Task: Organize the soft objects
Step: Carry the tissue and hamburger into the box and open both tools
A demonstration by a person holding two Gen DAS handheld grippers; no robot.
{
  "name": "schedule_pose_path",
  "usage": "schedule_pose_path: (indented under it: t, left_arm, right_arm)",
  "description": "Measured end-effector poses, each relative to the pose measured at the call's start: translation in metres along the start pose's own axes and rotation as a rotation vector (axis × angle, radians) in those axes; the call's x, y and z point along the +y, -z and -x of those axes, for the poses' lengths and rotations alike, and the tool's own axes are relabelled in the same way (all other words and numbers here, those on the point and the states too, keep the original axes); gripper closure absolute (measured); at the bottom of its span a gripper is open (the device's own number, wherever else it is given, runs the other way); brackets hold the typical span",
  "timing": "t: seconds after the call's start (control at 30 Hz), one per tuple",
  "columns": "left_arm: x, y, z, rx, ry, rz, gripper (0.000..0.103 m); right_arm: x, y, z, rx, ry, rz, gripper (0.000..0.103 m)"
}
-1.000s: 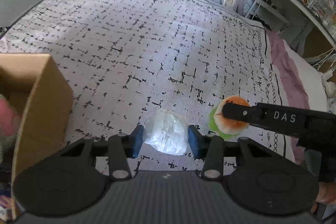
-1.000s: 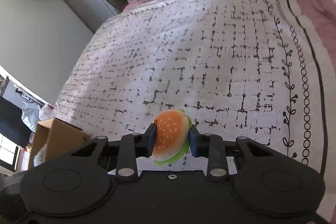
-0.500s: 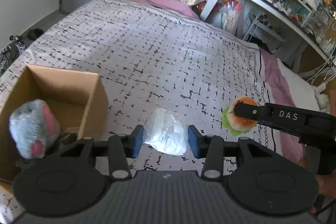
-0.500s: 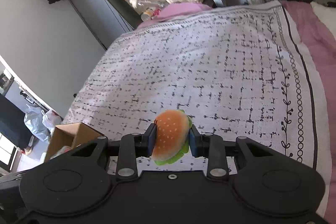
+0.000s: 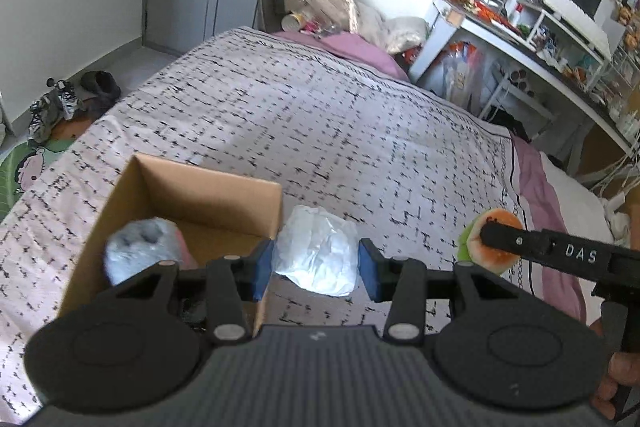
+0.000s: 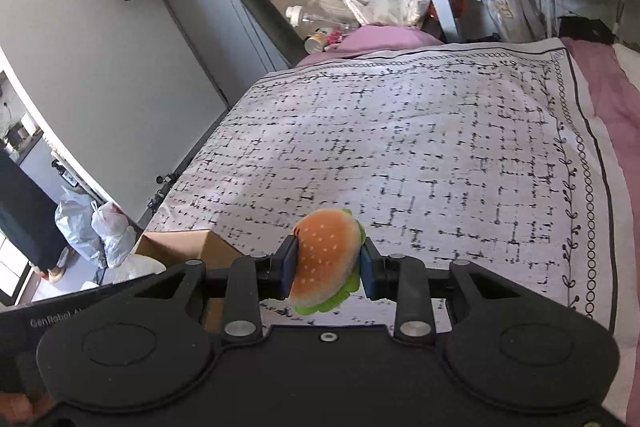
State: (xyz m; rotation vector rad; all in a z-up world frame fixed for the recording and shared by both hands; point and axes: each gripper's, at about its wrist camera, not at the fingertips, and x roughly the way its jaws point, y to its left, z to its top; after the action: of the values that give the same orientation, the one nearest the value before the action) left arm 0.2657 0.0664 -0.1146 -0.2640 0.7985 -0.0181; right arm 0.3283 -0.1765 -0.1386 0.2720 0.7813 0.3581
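Left tool: my left tool (image 5: 316, 269) is pinched on a crumpled white soft bundle (image 5: 318, 255), its blue pads pressed into either side; the bundle hangs above the bedspread, just beside the right wall of the cardboard box.
Right tool: my right tool (image 6: 326, 267) is clamped on a plush hamburger (image 6: 326, 261), bun side up and tilted, green lettuce edge poking out below; it is held clear of the bed.
Right tool from the left view: it reaches in from the right edge, a black finger across the hamburger (image 5: 490, 241), well to the right of the white bundle.
Cardboard box: the open cardboard box (image 5: 208, 187) sits on the bed at the lower left of my left view; in the right view only its corner (image 6: 180, 245) shows, left of the hamburger.
Inside the box: a grey plush toy with a pink patch (image 5: 140, 251) lies against the near wall; what kind of toy it is I cannot tell, as it is blurred.
Bed: a bedspread (image 5: 340, 131) with black broken-grid print covers the bed, a pink sheet (image 6: 608, 95) showing along its right side.
Room: a cluttered white desk (image 5: 532, 43) stands right of the bed; shoes (image 5: 56, 103) lie on the floor at left.
My hand: part of my right hand (image 5: 616, 379) shows at the lower right, gripping the tool's handle.
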Motion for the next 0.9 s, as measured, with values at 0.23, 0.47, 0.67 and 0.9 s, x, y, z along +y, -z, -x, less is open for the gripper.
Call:
schedule_pose_path:
  t: [0.23,0.47,0.67,0.9]
  left_arm:
    - [0.023,-0.008,0.007,-0.016,-0.004,0.018,0.058]
    - [0.045,-0.015,0.002,-0.001,-0.008,0.038,0.058]
    - [0.063,-0.017,-0.008,0.023,0.004,0.072,0.058]
    - [0.075,-0.020,-0.023,0.050,0.049,0.073,0.048]
  right_arm:
    - [0.031,-0.002,-0.003,-0.010,-0.028,0.001,0.071]
    - [0.066,-0.010,-0.013,-0.005,-0.079,0.018,0.071]
    - [0.088,-0.013,-0.028,0.011,-0.087,0.045,0.071]
    - [0.106,-0.013,-0.048,0.043,-0.081,0.074,0.071]
